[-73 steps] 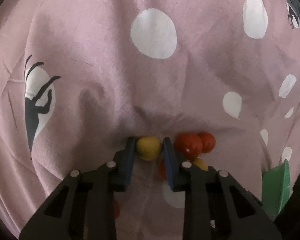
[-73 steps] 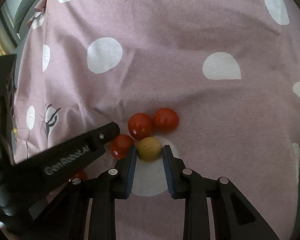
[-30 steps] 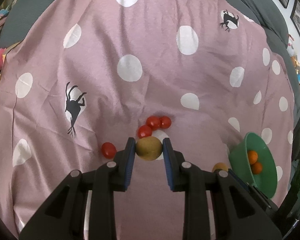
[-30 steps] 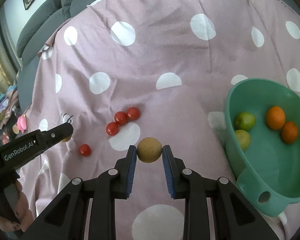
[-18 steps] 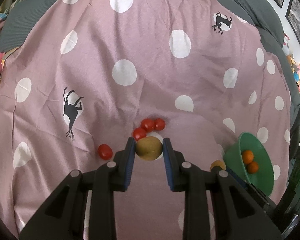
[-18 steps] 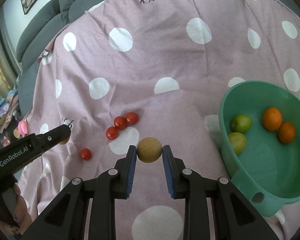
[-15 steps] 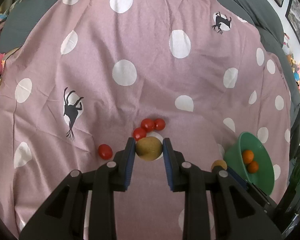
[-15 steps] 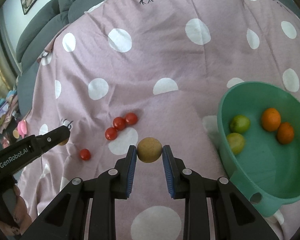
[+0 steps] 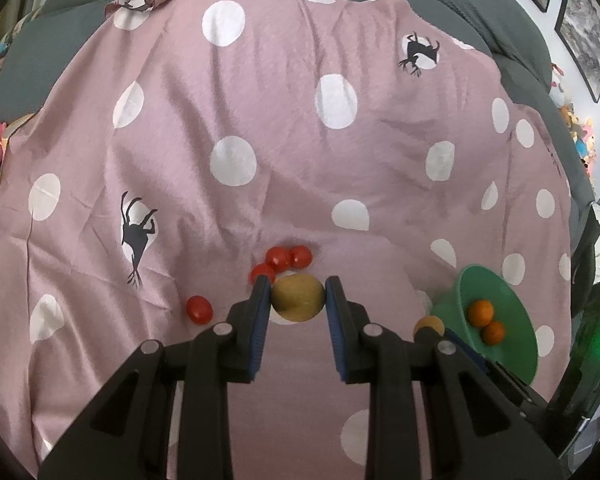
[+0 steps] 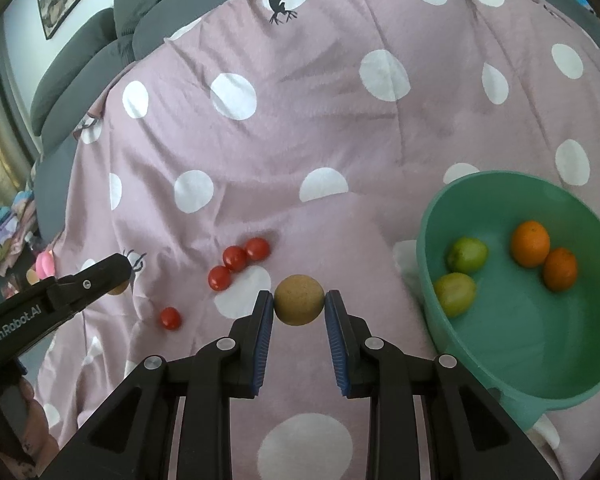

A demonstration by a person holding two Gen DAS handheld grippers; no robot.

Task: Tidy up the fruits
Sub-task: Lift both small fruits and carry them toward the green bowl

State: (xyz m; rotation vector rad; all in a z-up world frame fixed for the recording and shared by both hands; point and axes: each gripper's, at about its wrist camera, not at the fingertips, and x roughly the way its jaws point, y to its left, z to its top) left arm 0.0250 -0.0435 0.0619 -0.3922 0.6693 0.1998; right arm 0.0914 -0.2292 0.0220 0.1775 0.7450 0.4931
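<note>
The left gripper [image 9: 298,298] is clamped on a yellow-brown round fruit [image 9: 298,297], its blue pads pressed against both sides, the fruit held above the pink polka-dot cloth [image 9: 284,140]. The right gripper [image 10: 299,300] pinches a second brown round fruit [image 10: 299,300] the same way — pads tight on either flank, the fruit clear of the cloth.

In the right wrist view the green bowl [image 10: 500,188] sits on the cloth toward its right edge, just right of the held fruit. Inside it lie 2 oranges [image 10: 531,243] touching each other on the far right side, and 2 green fruits [image 10: 467,255] close together on the left side of the bowl floor. In the left wrist view the same bowl [image 9: 512,292] appears near the cloth's right edge with the 2 oranges showing; the right gripper's fruit [image 9: 429,325] peeks out just left of its rim.

On the cloth, 3 cherry tomatoes [image 10: 235,258] lie in a short touching row near the middle — in the left wrist view this cluster [image 9: 284,259] sits just beyond the held fruit. A single cherry tomato [image 10: 170,318] lies apart from them, nearer the left edge; the left wrist view shows it [image 9: 199,309] beside the gripper's left finger.

The cloth drapes over a grey sofa [image 10: 84,60], and framed pictures [image 9: 584,36] hang on the wall behind.
</note>
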